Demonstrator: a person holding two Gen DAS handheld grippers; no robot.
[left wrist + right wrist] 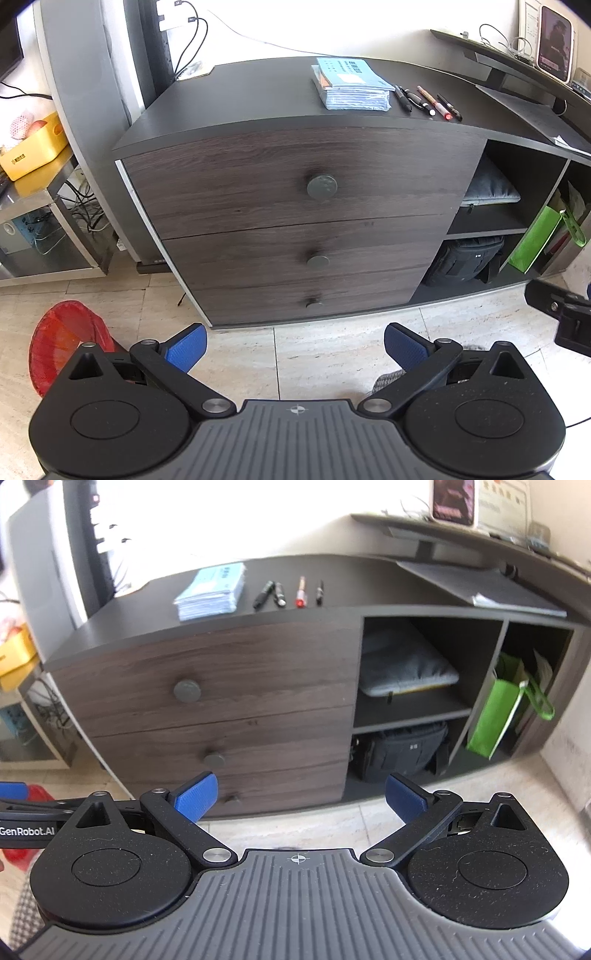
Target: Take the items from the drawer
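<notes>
Left wrist: closed top drawer (288, 177) well ahead of spread left tongs (295, 345).

Two fisheye views, each looking forward and slightly down from just behind a pair of tongs. The left wrist view faces the drawer cabinet (295, 206) almost head-on from a short way back, its knobs stacked at 12 o'clock. The right wrist view stands further right, so the cabinet sits at 11 o'clock and the open shelves (424, 686) at 1 o'clock (somewhat blurred). Both share the worktop (258, 92), drawers, shelves and floor (332, 354).
</notes>
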